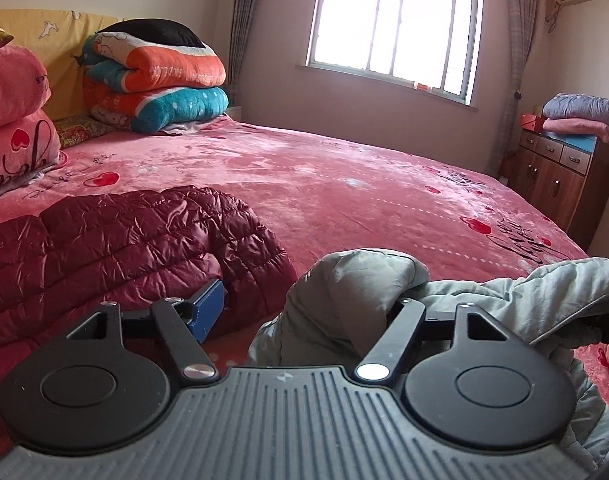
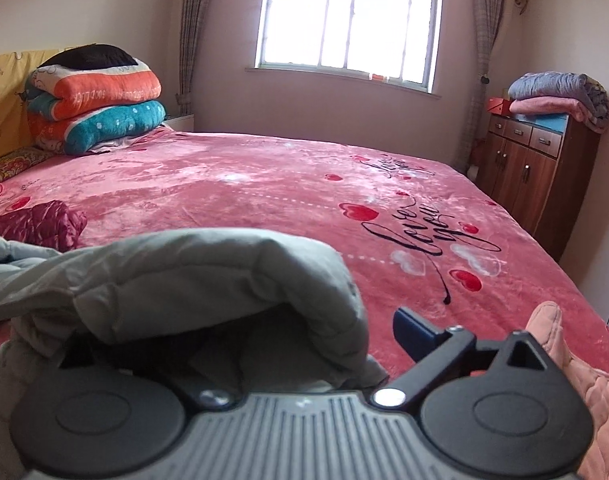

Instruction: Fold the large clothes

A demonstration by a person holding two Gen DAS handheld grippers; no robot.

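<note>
The grey padded jacket (image 1: 356,296) drapes over both grippers. The left gripper (image 1: 304,312) and right gripper (image 2: 240,344) have wide-spread fingers, one buried in cloth; grip uncertain. The slick fabric could slide off onto the bed (image 1: 344,184).

The left black two-finger gripper (image 1: 304,312) is spread wide, its blue left fingertip (image 1: 208,310) exposed, the right one buried; the right black two-finger gripper (image 2: 264,340) likewise gapes, one blue fingertip (image 2: 414,332) showing.

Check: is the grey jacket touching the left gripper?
Touching. In the left wrist view, the grey jacket drapes over the left gripper, covering its right finger.
</note>
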